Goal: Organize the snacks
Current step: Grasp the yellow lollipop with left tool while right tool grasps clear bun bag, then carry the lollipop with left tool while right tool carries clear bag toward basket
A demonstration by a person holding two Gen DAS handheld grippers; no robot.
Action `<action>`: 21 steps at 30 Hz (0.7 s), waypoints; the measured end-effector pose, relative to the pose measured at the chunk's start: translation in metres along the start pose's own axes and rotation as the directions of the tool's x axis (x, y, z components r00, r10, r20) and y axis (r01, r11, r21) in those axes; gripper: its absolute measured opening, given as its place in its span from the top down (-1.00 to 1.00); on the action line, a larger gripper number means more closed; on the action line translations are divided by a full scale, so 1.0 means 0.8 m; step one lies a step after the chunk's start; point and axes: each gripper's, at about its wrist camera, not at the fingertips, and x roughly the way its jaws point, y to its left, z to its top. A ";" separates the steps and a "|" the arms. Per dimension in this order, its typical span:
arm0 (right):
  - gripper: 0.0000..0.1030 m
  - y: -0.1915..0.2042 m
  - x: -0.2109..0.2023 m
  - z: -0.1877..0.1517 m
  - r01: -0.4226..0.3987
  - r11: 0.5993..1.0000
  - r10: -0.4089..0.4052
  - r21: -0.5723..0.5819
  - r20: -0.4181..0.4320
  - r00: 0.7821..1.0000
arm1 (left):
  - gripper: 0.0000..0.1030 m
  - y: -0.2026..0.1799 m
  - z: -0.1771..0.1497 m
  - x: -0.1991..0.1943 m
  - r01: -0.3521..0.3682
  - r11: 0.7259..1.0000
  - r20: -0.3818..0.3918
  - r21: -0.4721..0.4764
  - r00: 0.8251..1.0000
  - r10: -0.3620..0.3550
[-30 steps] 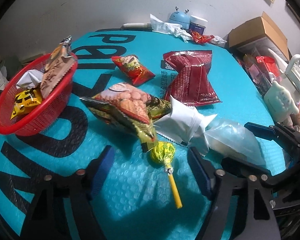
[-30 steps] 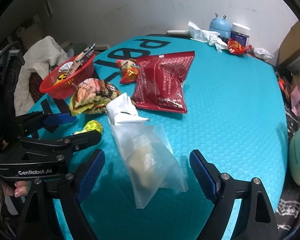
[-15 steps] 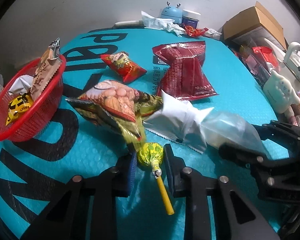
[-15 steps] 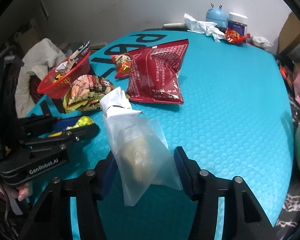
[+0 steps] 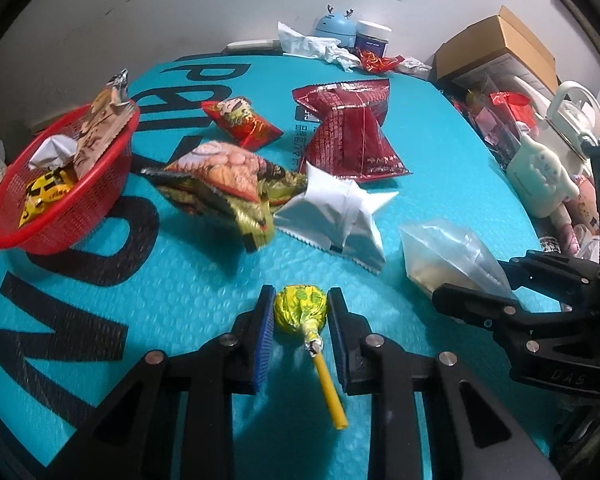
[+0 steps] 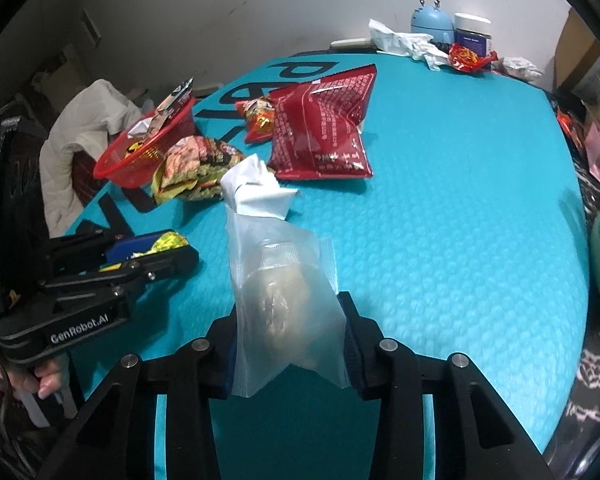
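My left gripper (image 5: 300,312) is shut on a yellow-wrapped lollipop (image 5: 300,308), its yellow stick pointing back toward me. My right gripper (image 6: 288,320) is shut on a clear plastic bag (image 6: 284,292) with a pale pastry inside; the bag also shows in the left wrist view (image 5: 452,256). A red mesh basket (image 5: 100,196) with several small snacks stands at the left. On the teal mat lie a white packet (image 5: 336,212), a brown-green snack bag (image 5: 220,184), a large dark-red bag (image 5: 352,132) and a small red packet (image 5: 244,120).
The teal mat (image 6: 460,200) covers the table. At the far edge stand a blue gadget (image 5: 336,26), a white-lidded jar (image 5: 374,36), crumpled tissue (image 5: 312,44) and a red wrapper (image 5: 376,60). Boxes and clutter (image 5: 500,52) crowd the right side.
Both grippers went from wide open to shut: the left closed on the lollipop, the right closed on the clear bag. The clear bag has drawn back from the white packet.
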 end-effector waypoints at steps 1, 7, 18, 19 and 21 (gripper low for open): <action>0.21 0.001 -0.001 -0.002 0.002 1.000 -0.002 -0.001 -0.002 1.000 | 0.51 0.001 -0.002 -0.001 0.006 1.000 -0.006 -0.006 1.000 -0.006; 0.22 0.009 -0.009 -0.013 -0.004 1.000 0.004 -0.016 -0.006 1.000 | 0.51 0.005 -0.016 -0.009 0.011 1.000 -0.018 -0.020 1.000 -0.011; 0.23 0.034 -0.028 -0.026 -0.033 0.999 0.033 -0.037 0.014 0.999 | 0.51 0.008 -0.034 -0.033 0.030 0.999 -0.011 -0.041 0.999 -0.031; 0.23 0.039 -0.031 -0.026 -0.033 0.998 0.034 -0.045 0.020 0.999 | 0.51 0.008 -0.035 -0.035 0.029 0.999 -0.008 -0.042 1.000 -0.029; 0.23 0.047 -0.036 -0.026 -0.034 0.998 0.036 -0.060 0.030 0.999 | 0.51 0.010 -0.036 -0.042 0.030 0.998 0.002 -0.046 1.000 -0.030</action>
